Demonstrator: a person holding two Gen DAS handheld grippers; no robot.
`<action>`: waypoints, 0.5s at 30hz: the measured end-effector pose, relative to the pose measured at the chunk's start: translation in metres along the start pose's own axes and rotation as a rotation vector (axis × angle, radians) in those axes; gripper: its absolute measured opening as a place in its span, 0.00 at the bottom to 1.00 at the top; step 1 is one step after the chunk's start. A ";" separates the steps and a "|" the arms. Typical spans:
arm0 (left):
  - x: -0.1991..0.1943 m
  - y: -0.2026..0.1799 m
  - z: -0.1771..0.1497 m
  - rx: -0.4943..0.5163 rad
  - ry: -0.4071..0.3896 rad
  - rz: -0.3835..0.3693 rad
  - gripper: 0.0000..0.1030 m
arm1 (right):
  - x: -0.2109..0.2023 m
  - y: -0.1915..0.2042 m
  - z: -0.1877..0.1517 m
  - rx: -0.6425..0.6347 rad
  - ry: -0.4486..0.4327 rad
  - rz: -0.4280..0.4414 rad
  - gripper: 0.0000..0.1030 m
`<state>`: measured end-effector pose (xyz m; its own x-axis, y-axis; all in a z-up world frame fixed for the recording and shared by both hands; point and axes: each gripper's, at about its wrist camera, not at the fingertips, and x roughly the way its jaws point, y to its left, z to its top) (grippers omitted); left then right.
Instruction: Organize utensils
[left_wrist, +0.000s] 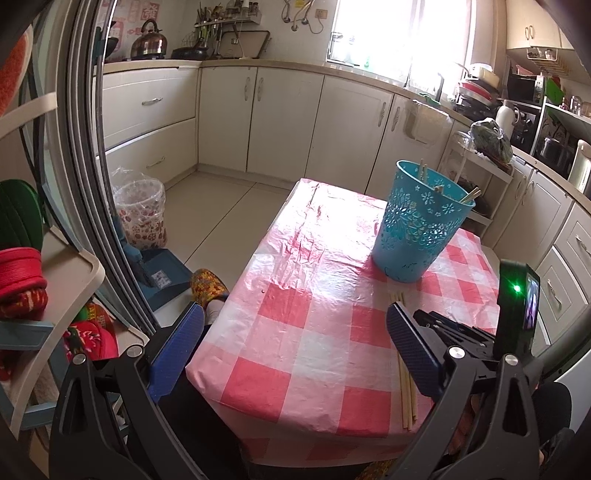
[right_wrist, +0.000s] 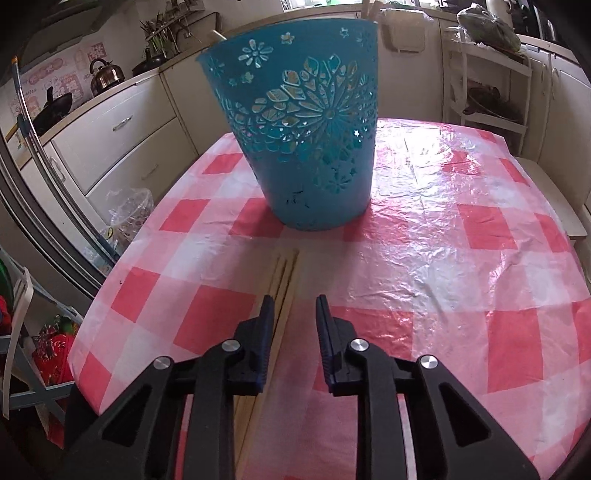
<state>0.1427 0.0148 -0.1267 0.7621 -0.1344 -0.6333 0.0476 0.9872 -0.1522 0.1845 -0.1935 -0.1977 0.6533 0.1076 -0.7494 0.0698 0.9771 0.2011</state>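
Note:
A turquoise cut-out basket (left_wrist: 421, 225) stands upright on the red-and-white checked table (left_wrist: 295, 321), with a few chopsticks (left_wrist: 467, 195) inside. More wooden chopsticks (left_wrist: 406, 384) lie loose on the cloth in front of it. My left gripper (left_wrist: 295, 325) is wide open and empty, held above the table's near-left corner. In the right wrist view the basket (right_wrist: 310, 133) is straight ahead. My right gripper (right_wrist: 294, 306) is partly open, low over the loose chopsticks (right_wrist: 282, 280), which lie under its left finger (right_wrist: 264, 332). It holds nothing.
The right gripper's body (left_wrist: 517, 306) shows at the table's right edge. A bagged bin (left_wrist: 142, 214) and a dustpan (left_wrist: 162, 277) are on the floor to the left. A shelf (left_wrist: 55, 295) with red items is at far left. Cabinets (left_wrist: 288, 118) line the back.

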 end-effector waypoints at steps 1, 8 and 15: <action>0.002 0.001 0.000 -0.002 0.005 0.001 0.92 | 0.004 0.001 0.001 -0.002 0.009 -0.005 0.19; 0.018 0.000 -0.004 0.003 0.035 0.007 0.92 | 0.018 0.004 0.003 -0.039 0.045 -0.030 0.16; 0.038 -0.020 -0.008 0.064 0.083 -0.009 0.92 | 0.015 0.003 0.003 -0.154 0.083 -0.027 0.10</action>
<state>0.1656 -0.0105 -0.1533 0.7052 -0.1477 -0.6934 0.0978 0.9890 -0.1112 0.1968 -0.1894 -0.2061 0.5874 0.0898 -0.8043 -0.0341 0.9957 0.0862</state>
